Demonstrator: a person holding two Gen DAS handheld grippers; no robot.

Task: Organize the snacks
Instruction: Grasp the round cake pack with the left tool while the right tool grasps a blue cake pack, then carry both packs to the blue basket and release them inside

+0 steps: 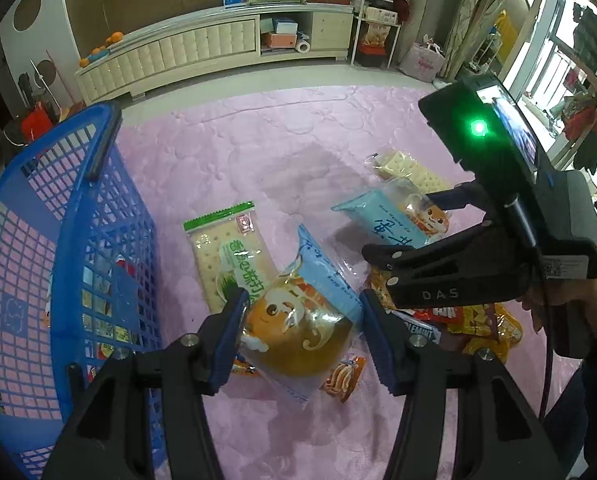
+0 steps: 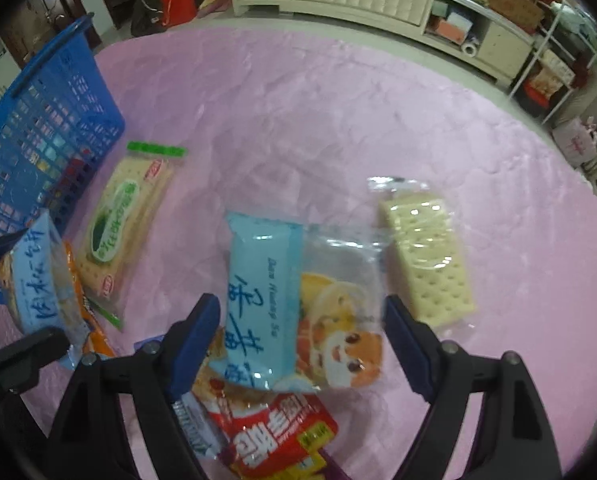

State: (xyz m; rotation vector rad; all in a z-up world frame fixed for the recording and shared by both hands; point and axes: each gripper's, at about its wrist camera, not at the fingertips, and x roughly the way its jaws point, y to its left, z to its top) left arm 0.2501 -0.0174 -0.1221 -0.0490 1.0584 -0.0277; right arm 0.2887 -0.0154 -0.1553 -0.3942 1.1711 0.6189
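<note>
My left gripper (image 1: 302,332) is shut on a light-blue pastry packet with a cartoon face (image 1: 298,320), held above the pink cloth beside the blue basket (image 1: 78,216). My right gripper (image 2: 302,344) is shut on a second light-blue pastry packet (image 2: 290,312); it also shows in the left wrist view (image 1: 390,220). A green cracker packet (image 1: 230,252) lies flat near the basket, also in the right wrist view (image 2: 126,224). A clear cracker packet (image 2: 426,256) lies to the right. Red and orange snack packets (image 2: 274,436) lie under the right gripper.
The pink cloth (image 2: 318,112) covers the table. The basket (image 2: 46,132) holds several small snack packets. More orange and red packets (image 1: 470,324) lie at the near right. A cream cabinet (image 1: 202,48) and shelves stand beyond the table.
</note>
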